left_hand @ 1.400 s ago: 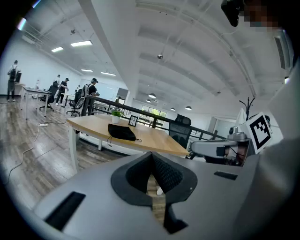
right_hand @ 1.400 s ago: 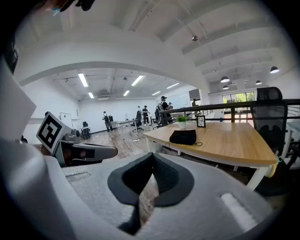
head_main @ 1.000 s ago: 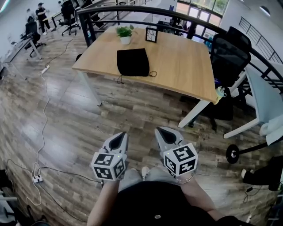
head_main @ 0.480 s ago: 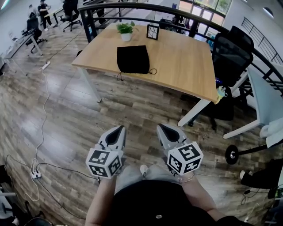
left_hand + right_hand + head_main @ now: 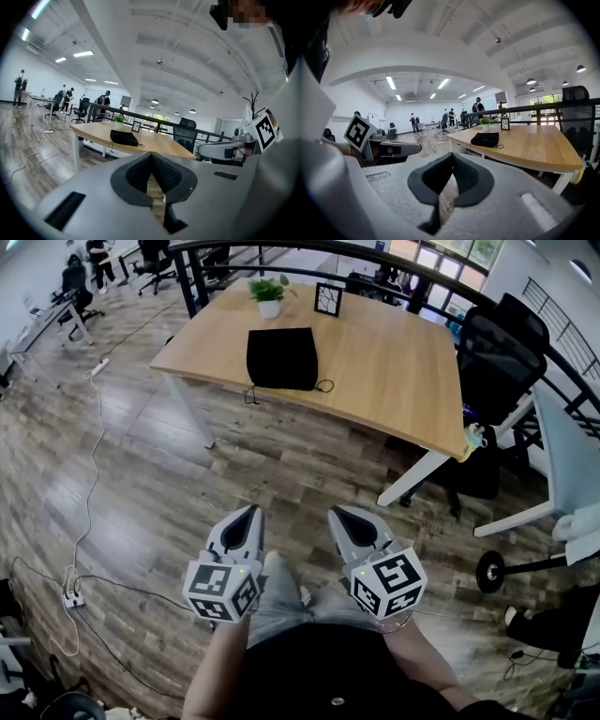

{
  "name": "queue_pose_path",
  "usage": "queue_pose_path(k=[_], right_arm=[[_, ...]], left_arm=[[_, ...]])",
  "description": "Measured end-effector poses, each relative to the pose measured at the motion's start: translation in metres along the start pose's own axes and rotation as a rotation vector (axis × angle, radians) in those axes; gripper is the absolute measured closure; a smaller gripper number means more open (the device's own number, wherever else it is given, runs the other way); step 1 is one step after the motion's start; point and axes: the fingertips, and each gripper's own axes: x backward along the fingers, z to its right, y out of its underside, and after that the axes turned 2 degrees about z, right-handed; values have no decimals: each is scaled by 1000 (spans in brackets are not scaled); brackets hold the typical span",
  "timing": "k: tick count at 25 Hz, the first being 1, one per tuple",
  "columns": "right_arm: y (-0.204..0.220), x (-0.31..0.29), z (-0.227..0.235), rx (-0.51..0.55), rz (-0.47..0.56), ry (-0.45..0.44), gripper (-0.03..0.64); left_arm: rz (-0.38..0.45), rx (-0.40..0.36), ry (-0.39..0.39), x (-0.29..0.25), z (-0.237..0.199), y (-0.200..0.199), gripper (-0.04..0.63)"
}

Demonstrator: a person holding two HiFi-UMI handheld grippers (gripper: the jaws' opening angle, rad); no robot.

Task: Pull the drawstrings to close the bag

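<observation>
1. We held the left gripper (image 5: 249, 514) well short of the wooden table (image 5: 394, 362), over the plank floor (image 5: 141, 493), its jaws pressed together on nothing
2. The black bag (image 5: 281, 358) lay flat on the table near its front edge, touched by neither gripper
3. Its drawstrings (image 5: 323, 386) trailed from the bag's front corners, one looped on the table top, the other hanging over the table's edge
4. A potted plant (image 5: 270, 294) and a small picture frame (image 5: 326, 299) stood at the table's far edge
5. We held the right gripper (image 5: 339, 515) just as far from the table, jaws closed and empty
6. A black office chair (image 5: 497, 362) stood at the table's right end
</observation>
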Motion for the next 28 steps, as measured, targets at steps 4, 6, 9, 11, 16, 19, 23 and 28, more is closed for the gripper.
queue_pose_path(k=[4,6,9,11,16,19,23,28], right_arm=[[7,-18,15,-11,-30,1,618],[6,-32,25,-17,-36,6,618],[4,-61,37,-30,-47,7,618],[1,-84,44,-29,-55,4,618],[-17,-145,72,-30,-58,31,618],[-31,-181,90,-36,-55,58,618],[-49,-225,111,-41,-43,93,618],[-60,-264,126,-42,-43,126,618]], left_arm=[[-29,1,4,-20,-12,4,580],[-41,8,6,-35,-21,3,580],[-59,21,18,-62,-38,0,580],[-64,27,32,-82,-51,-6,580],[-79,17,93,-138,-86,-29,580],[-91,21,118,-171,-107,-44,580],[-97,20,151,-208,-136,-64,580],[-97,21,172,-240,-168,-83,580]])
